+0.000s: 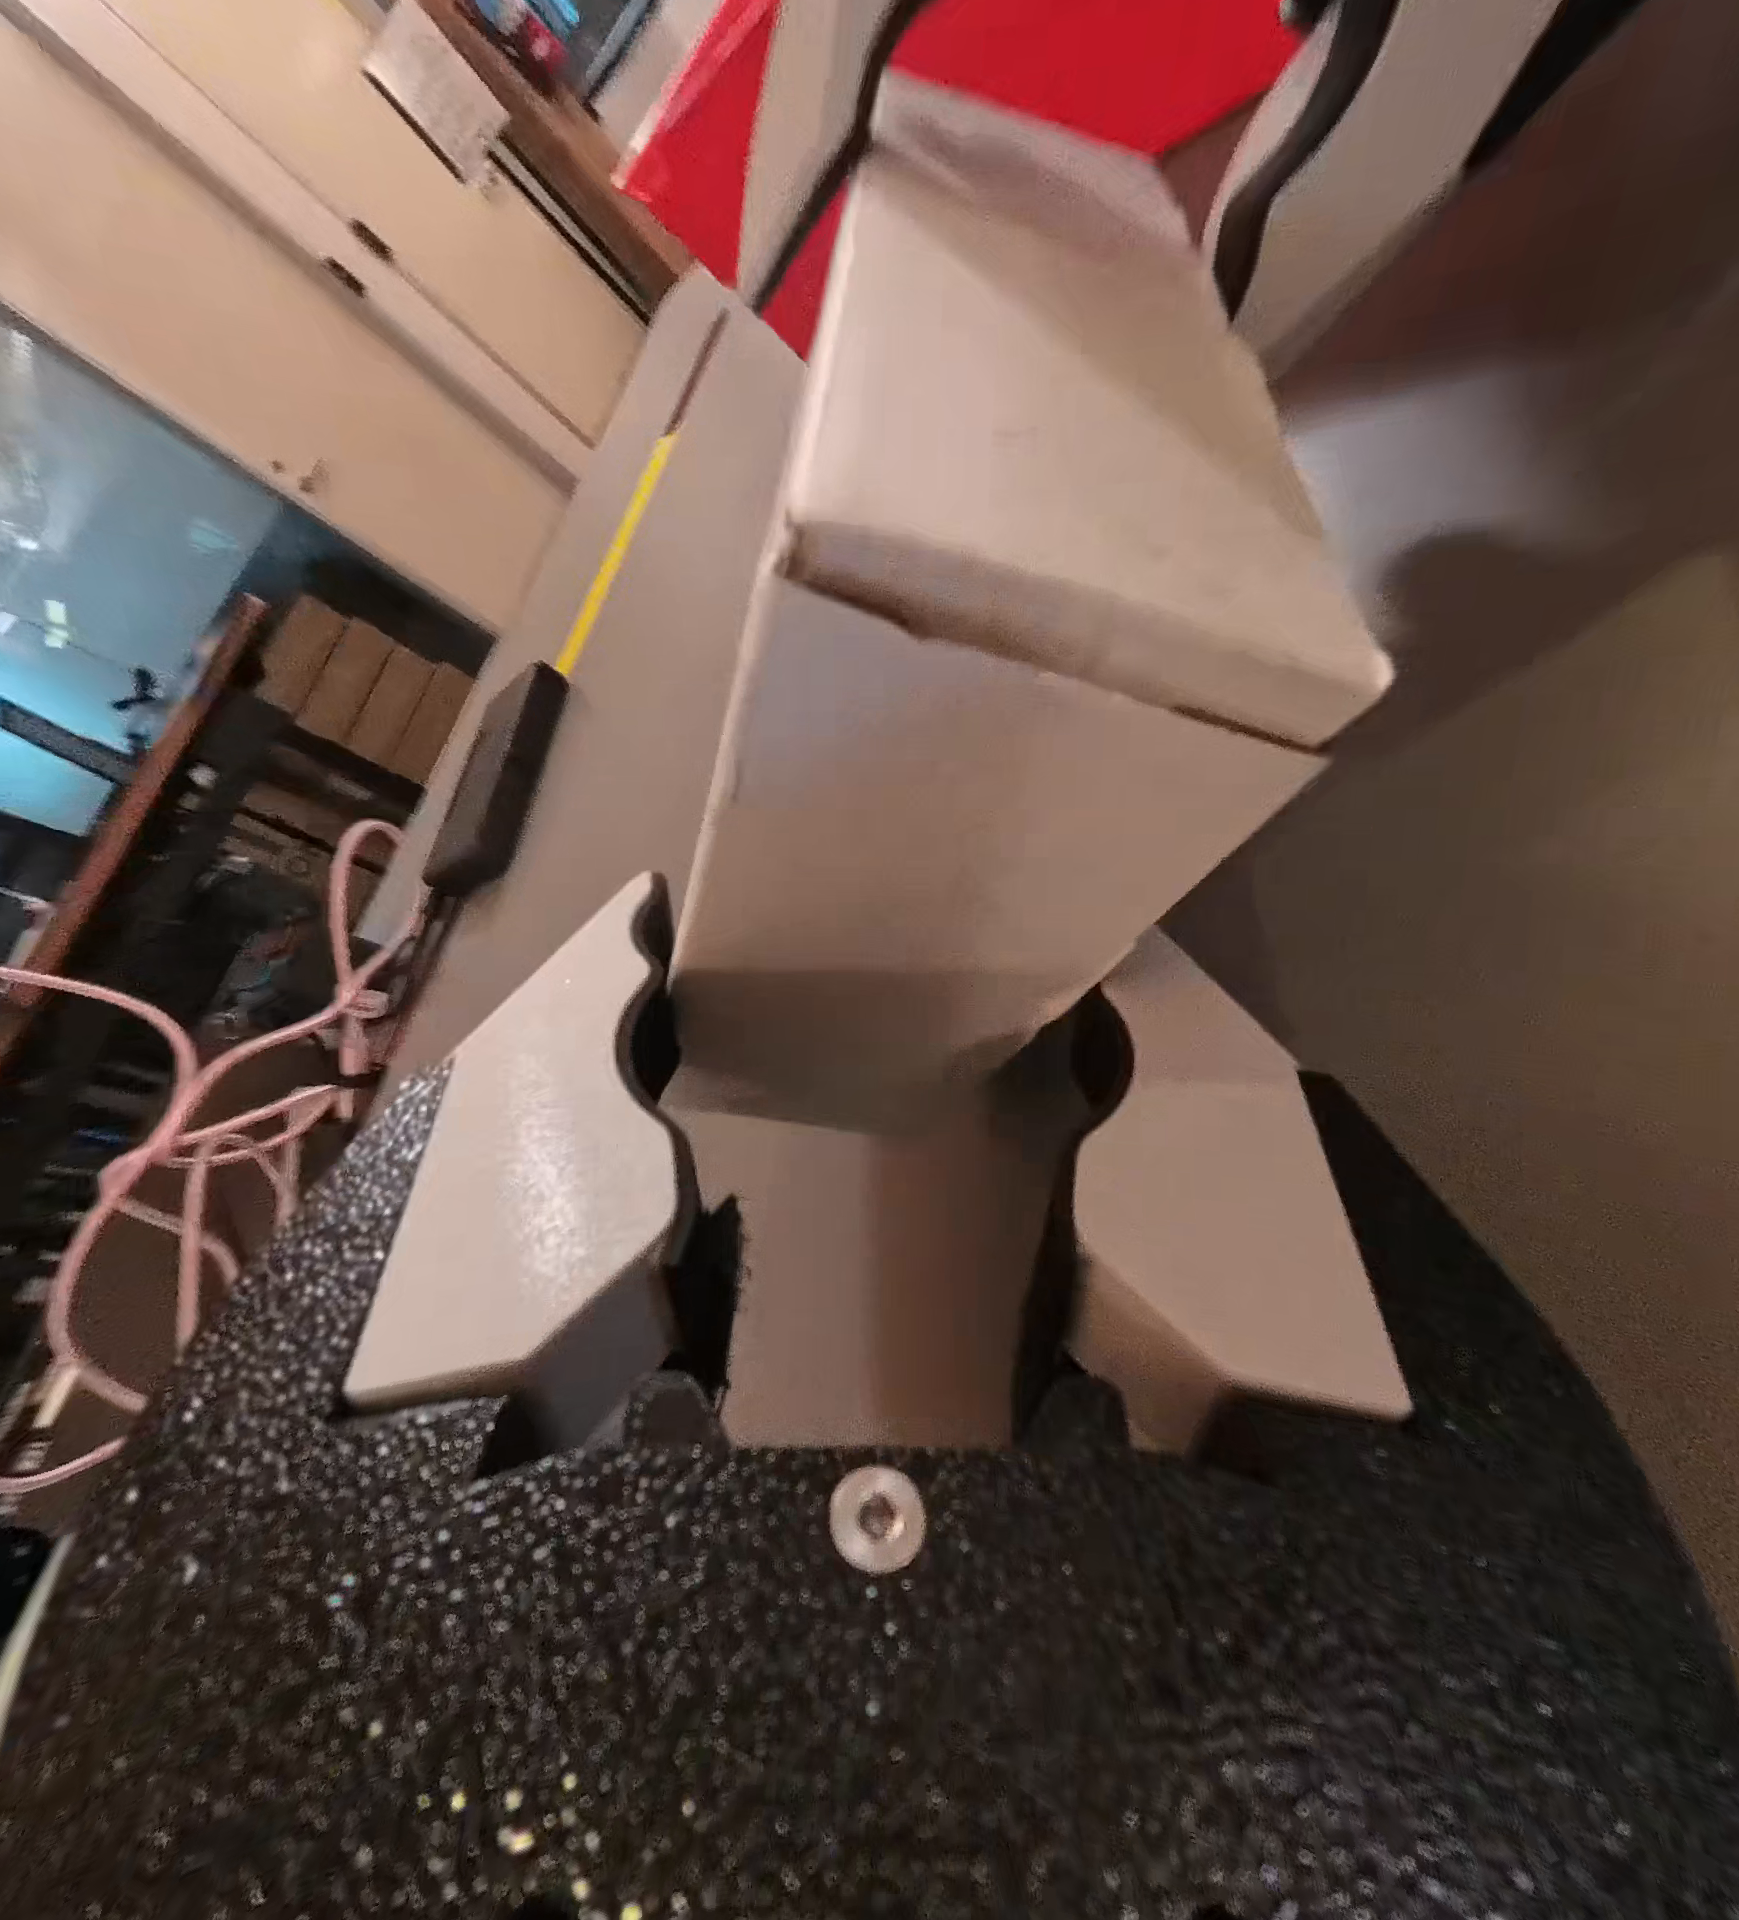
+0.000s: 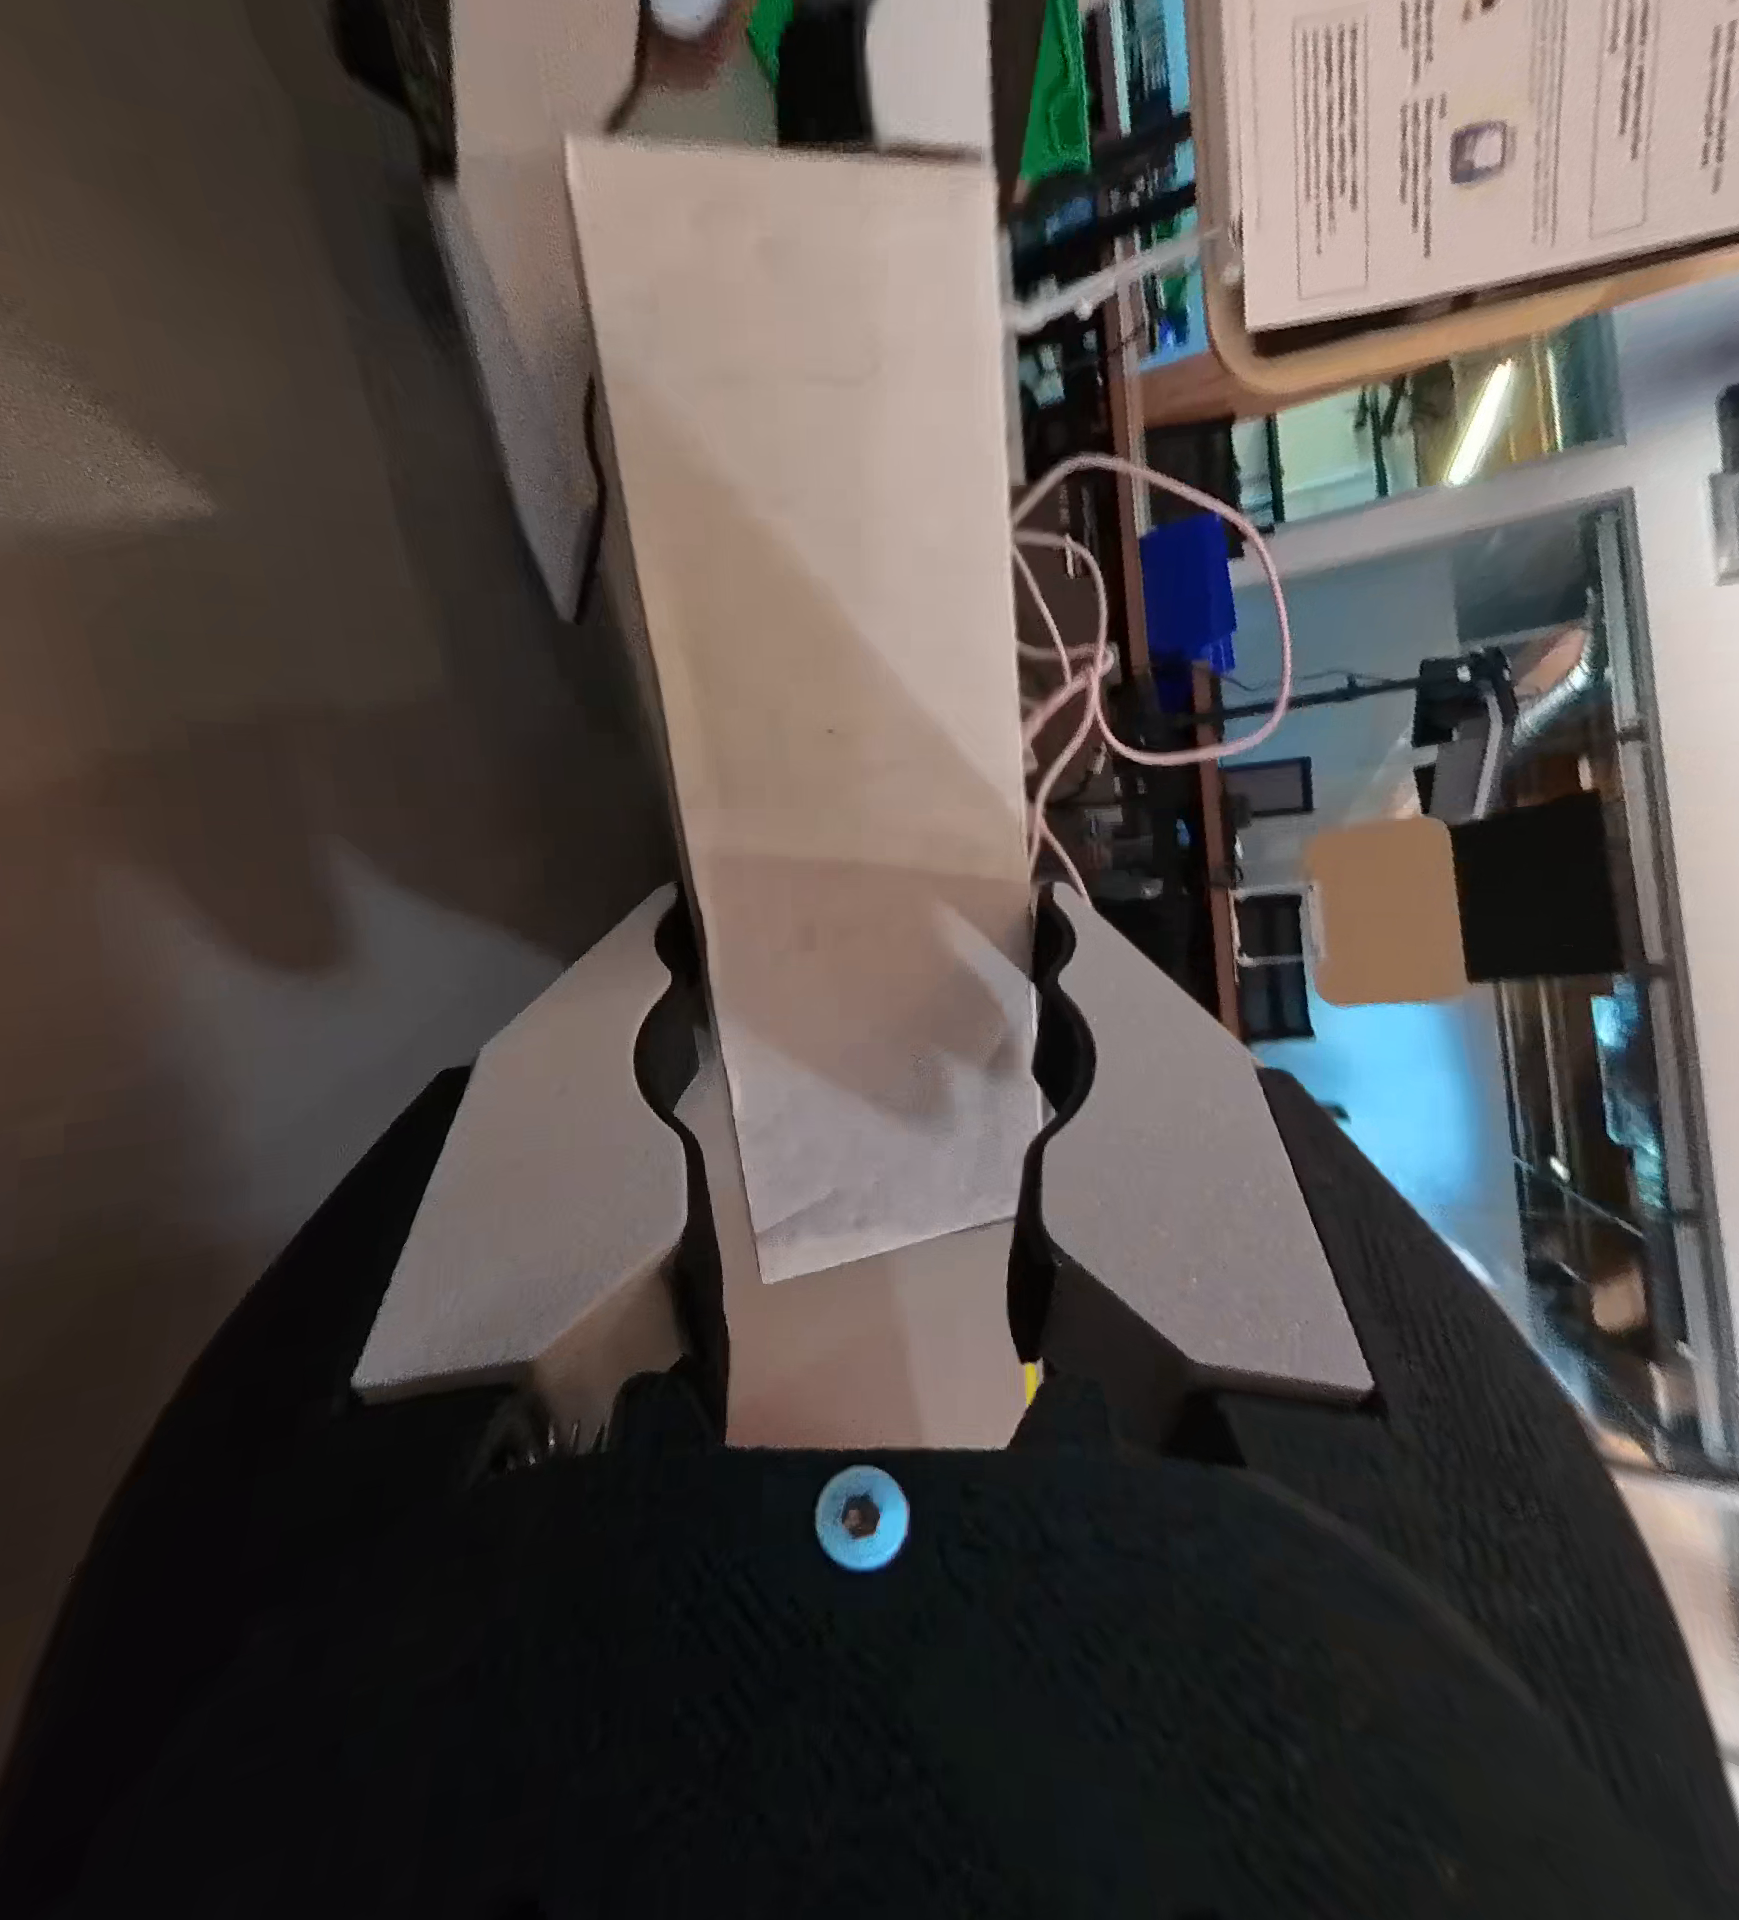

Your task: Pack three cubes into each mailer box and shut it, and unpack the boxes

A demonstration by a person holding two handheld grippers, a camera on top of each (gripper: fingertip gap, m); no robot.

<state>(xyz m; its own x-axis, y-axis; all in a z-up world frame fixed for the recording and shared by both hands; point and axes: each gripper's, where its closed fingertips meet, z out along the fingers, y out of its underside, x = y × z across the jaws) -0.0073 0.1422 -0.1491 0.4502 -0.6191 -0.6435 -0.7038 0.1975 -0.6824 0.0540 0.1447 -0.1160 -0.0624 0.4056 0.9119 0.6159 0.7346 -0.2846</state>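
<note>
A closed pale mailer box (image 1: 1000, 520) is held in the air between both grippers, one at each end. In the left wrist view my left gripper (image 1: 886, 966) is shut on its near end, with both pads against the box's sides. The right gripper's fingers (image 1: 803, 125) clamp the far end. In the right wrist view my right gripper (image 2: 854, 935) is shut on the same box (image 2: 813, 520), with pads pressed on both sides. A finger of the left gripper (image 2: 532, 436) shows at the far end. No cubes are visible.
The grey table top (image 1: 1571, 935) lies to the right. A red object (image 1: 1052, 62) sits behind the box. Pink cables (image 1: 169, 1091) hang beside a dark shelf and also show in the right wrist view (image 2: 1156, 644). A blue bin (image 2: 1187, 603) stands beyond them. Some 8 cm of space lies between my two pairs of fingers.
</note>
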